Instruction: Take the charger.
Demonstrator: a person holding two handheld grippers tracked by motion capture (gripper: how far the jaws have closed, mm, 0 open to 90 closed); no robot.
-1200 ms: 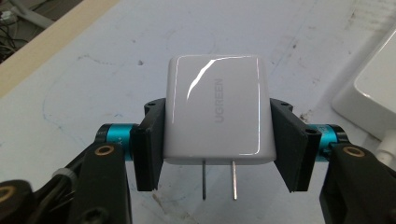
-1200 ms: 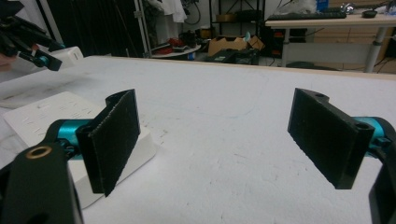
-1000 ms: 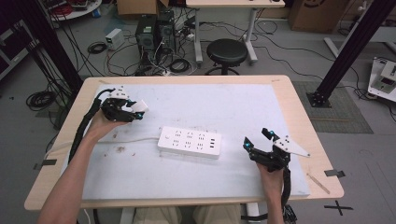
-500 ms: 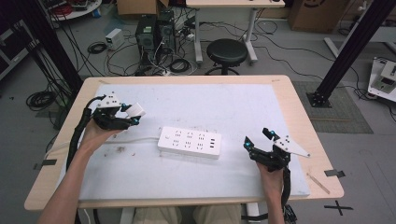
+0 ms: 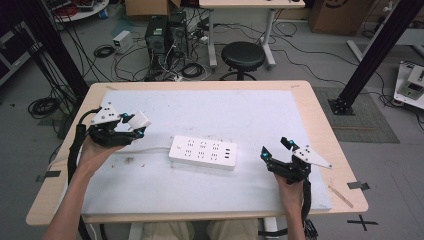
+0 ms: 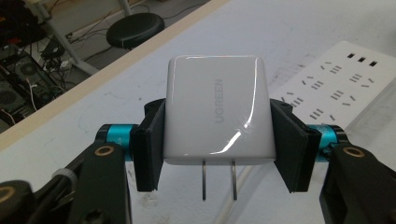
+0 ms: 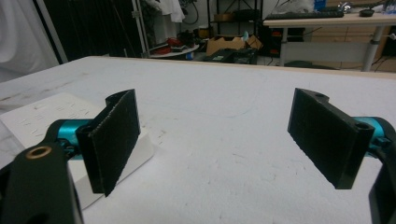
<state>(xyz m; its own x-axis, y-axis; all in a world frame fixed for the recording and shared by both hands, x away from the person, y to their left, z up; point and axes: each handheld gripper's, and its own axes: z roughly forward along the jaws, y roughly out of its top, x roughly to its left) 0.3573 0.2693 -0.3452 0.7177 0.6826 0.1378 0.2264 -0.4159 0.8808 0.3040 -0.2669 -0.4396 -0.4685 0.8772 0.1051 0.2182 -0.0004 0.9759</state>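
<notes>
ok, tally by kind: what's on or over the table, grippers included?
Grippers: 2, the left gripper shut on the charger, the right gripper open with nothing between its jaws
White charger: 1
White power strip: 1
Total: 4

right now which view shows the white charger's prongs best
The left gripper view: the white charger sits square between the left gripper's fingers, both metal prongs pointing toward the camera. The high view shows the charger as a small white block, prongs too small to tell. The right gripper view shows part of the power strip.
</notes>
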